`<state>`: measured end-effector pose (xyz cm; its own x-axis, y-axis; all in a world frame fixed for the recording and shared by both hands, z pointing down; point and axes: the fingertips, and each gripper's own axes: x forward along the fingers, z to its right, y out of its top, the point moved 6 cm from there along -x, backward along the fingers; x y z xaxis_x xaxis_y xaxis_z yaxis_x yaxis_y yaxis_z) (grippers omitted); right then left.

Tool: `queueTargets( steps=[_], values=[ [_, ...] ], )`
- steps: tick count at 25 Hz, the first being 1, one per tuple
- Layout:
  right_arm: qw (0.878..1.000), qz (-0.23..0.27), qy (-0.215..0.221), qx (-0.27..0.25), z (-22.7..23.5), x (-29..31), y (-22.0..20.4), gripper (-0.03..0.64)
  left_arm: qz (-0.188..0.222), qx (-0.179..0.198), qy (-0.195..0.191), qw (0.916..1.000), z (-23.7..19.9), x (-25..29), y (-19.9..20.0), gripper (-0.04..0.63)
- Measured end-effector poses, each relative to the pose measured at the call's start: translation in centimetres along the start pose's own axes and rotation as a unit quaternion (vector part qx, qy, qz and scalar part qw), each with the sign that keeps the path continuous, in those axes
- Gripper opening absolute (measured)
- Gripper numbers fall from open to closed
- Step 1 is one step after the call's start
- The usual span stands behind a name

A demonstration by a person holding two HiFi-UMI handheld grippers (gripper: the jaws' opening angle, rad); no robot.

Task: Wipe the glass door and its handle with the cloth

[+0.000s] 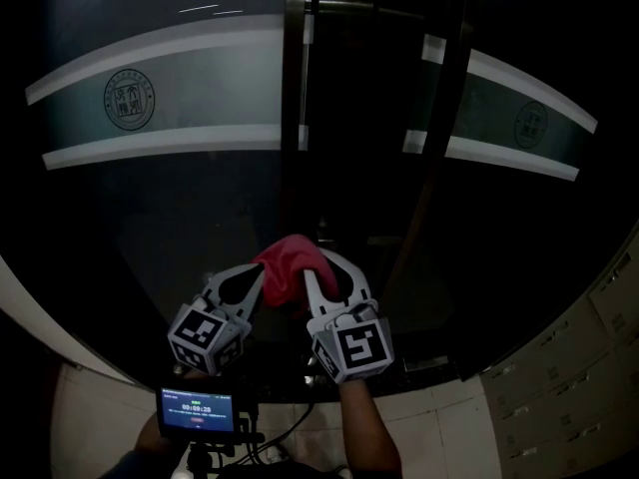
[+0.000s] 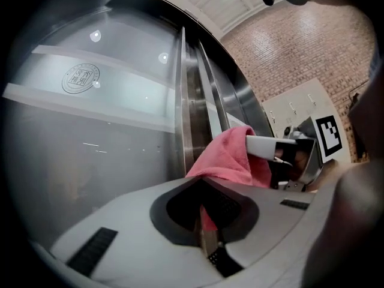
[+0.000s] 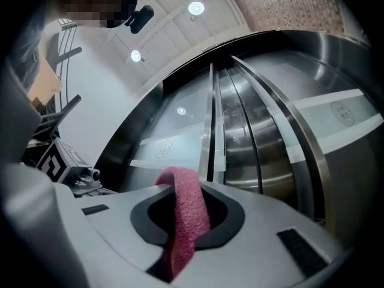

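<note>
Progress: the cloth (image 1: 288,263) is up at the door, lower centre of the head view, in front of the vertical steel bar (image 1: 294,88) that I take to be the handle. Whether it touches steel or glass, cannot tell. The glass door (image 1: 170,208) shows no streaks or wet track, so nothing shows which parts have been wiped. Judgement: both glass and handle still need passes.

Left gripper (image 1: 254,280): jaws closed, a fold of cloth pinched in the seam. Right gripper (image 1: 325,269): jaws closed on a strip of the cloth that runs out between them. The cloth hangs between the two tools.

Cloth: pink-red, nubbly terry pile, bunched into a soft hump, not spread flat. Looks dry, with no drips seen. Judgement: it needs opening out for a broad wipe.
</note>
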<state>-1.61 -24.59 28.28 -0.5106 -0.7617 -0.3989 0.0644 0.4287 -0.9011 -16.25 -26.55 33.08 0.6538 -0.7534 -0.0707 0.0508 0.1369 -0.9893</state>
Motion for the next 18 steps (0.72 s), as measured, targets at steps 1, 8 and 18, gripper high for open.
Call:
queueTargets(
  steps=[1,8,18],
  values=[
    [1.000,-0.004,-0.005,0.002,-0.2,-1.2,-0.3,0.028,-0.003,-0.004,0.007,1.0000,0.3,-0.5,-0.3,0.012],
    [0.998,-0.044,-0.012,0.033,-0.3,-10.7,-2.1,0.028,-0.009,-0.028,0.034,0.9990,6.6,-3.1,-0.9,0.012],
    [0.995,-0.064,0.065,0.036,-2.0,-21.1,1.6,0.028,-0.022,-0.042,0.045,0.9979,19.9,-6.3,-1.3,0.012]
  ],
)
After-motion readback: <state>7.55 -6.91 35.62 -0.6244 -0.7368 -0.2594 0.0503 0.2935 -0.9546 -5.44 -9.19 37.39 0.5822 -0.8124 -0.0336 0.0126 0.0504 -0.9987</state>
